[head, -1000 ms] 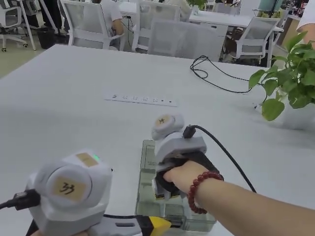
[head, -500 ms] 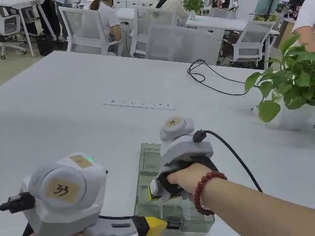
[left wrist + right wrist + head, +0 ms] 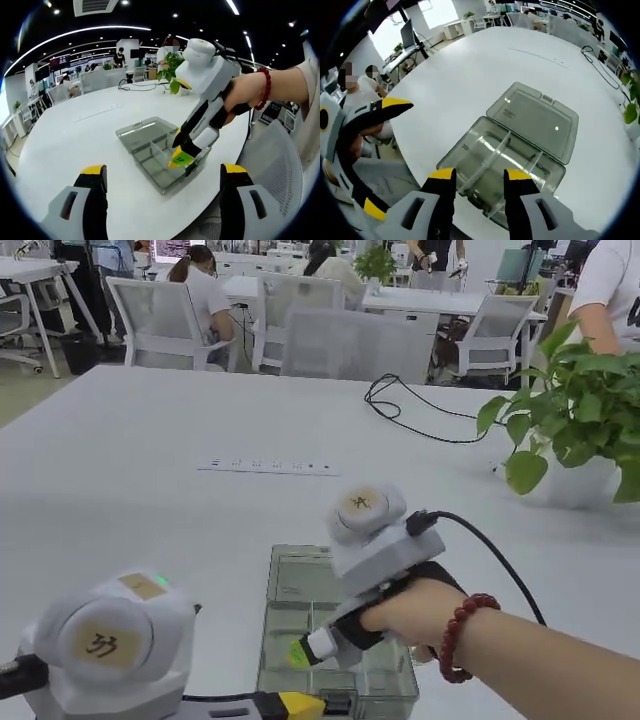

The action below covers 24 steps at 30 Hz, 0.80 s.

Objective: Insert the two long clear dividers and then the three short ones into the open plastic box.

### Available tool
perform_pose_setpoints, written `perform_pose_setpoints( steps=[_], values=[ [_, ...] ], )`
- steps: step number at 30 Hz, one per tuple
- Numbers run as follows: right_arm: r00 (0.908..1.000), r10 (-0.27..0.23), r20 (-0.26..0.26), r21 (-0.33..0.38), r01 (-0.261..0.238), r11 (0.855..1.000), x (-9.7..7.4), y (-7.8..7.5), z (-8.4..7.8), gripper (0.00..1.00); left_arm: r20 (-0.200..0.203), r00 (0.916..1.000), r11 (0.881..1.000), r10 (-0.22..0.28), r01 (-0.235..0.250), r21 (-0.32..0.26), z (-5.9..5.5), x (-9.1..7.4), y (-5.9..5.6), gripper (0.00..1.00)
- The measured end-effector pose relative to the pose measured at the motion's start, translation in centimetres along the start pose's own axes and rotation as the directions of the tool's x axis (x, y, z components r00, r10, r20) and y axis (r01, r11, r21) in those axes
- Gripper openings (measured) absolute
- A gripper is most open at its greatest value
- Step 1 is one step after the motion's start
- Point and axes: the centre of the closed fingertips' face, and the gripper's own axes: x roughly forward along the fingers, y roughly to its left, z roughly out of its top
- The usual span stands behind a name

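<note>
On the white table (image 3: 150,490), near its front edge: open clear plastic box (image 3: 465,150), lid (image 3: 535,112) lying flat on the tabletop behind it. Inside, clear dividers (image 3: 507,157) upright and crossing, splitting the box into compartments; how many, cannot tell.

Right gripper (image 3: 481,174): held in a hand (image 3: 410,612) wearing a red bead bracelet (image 3: 458,640), points down into the box, jaws part-way apart, box and dividers visible through the gap. In the left gripper view, tips down inside the box walls, just beside a divider.

Left gripper (image 3: 162,170): hangs off the near side of the box, apart from it, jaws spread wide, aimed at box and right gripper.

Farther back on the table: flat white power strip (image 3: 265,467); off to the right, a potted plant (image 3: 570,410).
</note>
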Motion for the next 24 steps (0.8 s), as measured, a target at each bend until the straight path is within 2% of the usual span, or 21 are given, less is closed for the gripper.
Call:
perform_pose_setpoints(
  steps=[7, 13, 18, 22, 24],
  values=[
    [0.9986, 0.045, 0.029, -0.056, -0.043, 0.997, -1.6, -0.5, -0.5, 0.41, -0.002, 1.0000, 1.000, 0.007, -0.007, -0.001, 0.0, -0.1, -0.1, 0.95],
    [0.9939, 0.098, 0.050, -0.140, -0.090, 0.986, -2.9, -1.0, -1.1, 0.43, 0.000, 0.9999, 1.000, 0.010, -0.010, -0.002, 0.0, 0.0, -0.2, 0.95],
    [0.9920, 0.108, 0.066, -0.186, -0.094, 0.978, -3.7, -1.9, -1.5, 0.45, -0.004, 0.9999, 1.000, 0.013, -0.013, 0.000, -0.1, 0.0, -0.2, 0.94],
    [0.9918, 0.105, 0.073, -0.253, -0.084, 0.964, -4.2, -2.8, -2.0, 0.47, -0.001, 0.9999, 1.000, 0.017, -0.017, -0.002, 0.0, 0.0, 0.0, 0.94],
    [0.9914, 0.108, 0.075, -0.254, -0.086, 0.963, -4.4, -3.3, -2.3, 0.47, -0.002, 0.9999, 1.000, 0.017, -0.017, 0.000, 0.0, 0.0, 0.0, 0.94]
  ],
)
